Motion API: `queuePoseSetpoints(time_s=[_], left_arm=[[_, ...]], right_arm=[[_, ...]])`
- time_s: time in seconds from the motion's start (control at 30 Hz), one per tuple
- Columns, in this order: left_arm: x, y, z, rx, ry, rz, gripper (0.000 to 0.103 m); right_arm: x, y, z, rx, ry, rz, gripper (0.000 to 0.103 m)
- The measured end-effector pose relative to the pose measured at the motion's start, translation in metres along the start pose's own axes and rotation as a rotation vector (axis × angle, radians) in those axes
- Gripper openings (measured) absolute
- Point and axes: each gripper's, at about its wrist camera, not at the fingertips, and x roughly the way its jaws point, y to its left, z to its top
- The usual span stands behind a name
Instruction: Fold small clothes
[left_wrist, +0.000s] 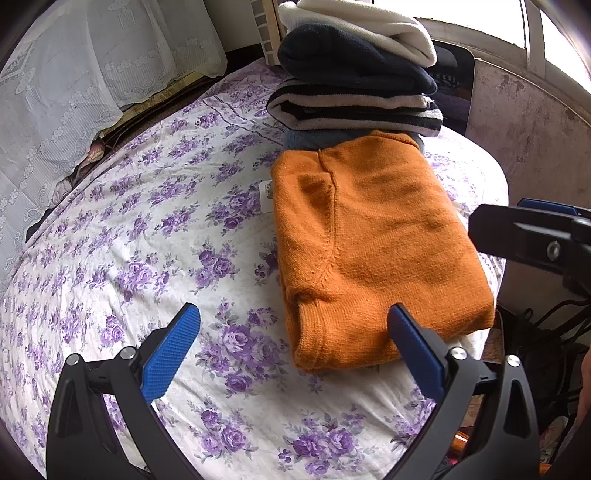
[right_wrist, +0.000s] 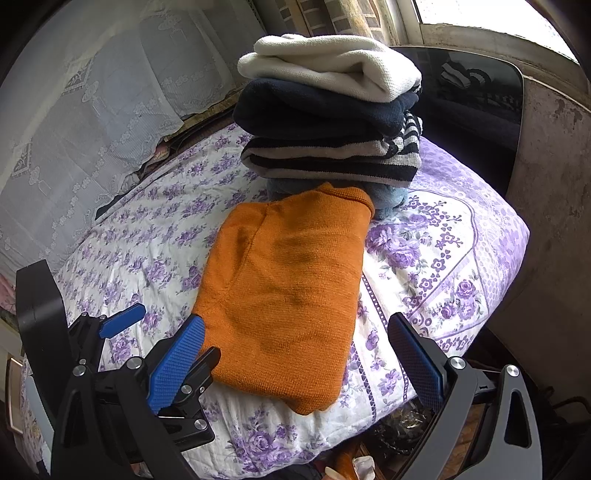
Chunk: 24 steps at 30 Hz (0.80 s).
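lying folded flat on the floral bedsheet (left_wrist: 155, 229), the orange knitted sweater (left_wrist: 369, 243) sits just in front of a stack of folded clothes (right_wrist: 328, 122), its far edge touching the stack's base. the stack holds a cream knit (right_wrist: 332, 66) on top, a navy knit (right_wrist: 314, 110) under it, a striped sweater (right_wrist: 332, 158) below that and a blue fleecy piece (right_wrist: 388, 201) at the bottom. the left hand-held gripper (left_wrist: 295, 347) hangs released above the sweater's near edge, its blue pads (left_wrist: 171, 354) spread wide with nothing between them. the right hand-held gripper (right_wrist: 295, 354) is likewise released, spread over the sweater's near end without gripping it. a white lace curtain (left_wrist: 74, 85) hangs far left.
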Motion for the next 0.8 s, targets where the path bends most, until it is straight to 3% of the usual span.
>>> queuePoseSetpoints(time_s=[0.8], left_arm=[[-0.0023,-0.0002,-0.0025,0.002,0.003,-0.012,0.099]], right_arm=[[-0.0008,0.0005,-0.001,0.001,0.0,0.001,0.1]])
